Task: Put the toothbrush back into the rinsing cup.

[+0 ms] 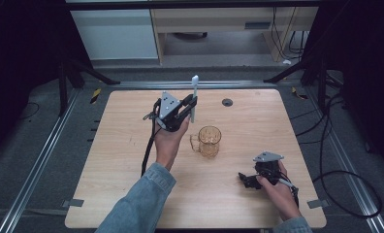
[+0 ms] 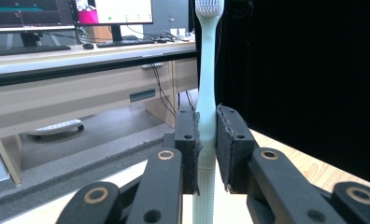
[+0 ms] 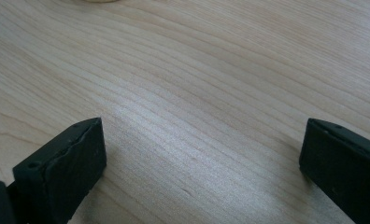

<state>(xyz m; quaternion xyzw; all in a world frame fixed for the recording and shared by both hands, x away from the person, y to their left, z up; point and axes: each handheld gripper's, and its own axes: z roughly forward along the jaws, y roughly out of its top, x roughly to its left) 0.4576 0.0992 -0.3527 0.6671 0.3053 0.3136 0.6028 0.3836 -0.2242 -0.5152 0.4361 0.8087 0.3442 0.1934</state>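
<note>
A pale blue-white toothbrush (image 1: 194,97) stands upright with its bristle head at the top, and my left gripper (image 1: 190,108) is shut on its handle above the table. In the left gripper view the toothbrush (image 2: 206,93) runs straight up between the two black pads (image 2: 232,144). An amber glass mug (image 1: 209,141) with a handle on its left stands on the wooden table (image 1: 132,145), just below and right of the left gripper. My right gripper (image 1: 246,180) rests low near the table's front right. Its jaws stand wide open over bare wood (image 3: 202,116).
A small dark round grommet (image 1: 227,102) sits in the tabletop at the back. Black cables (image 1: 335,170) trail off the table's right side. Beyond the table stand a desk with monitors (image 2: 71,14) and a keyboard.
</note>
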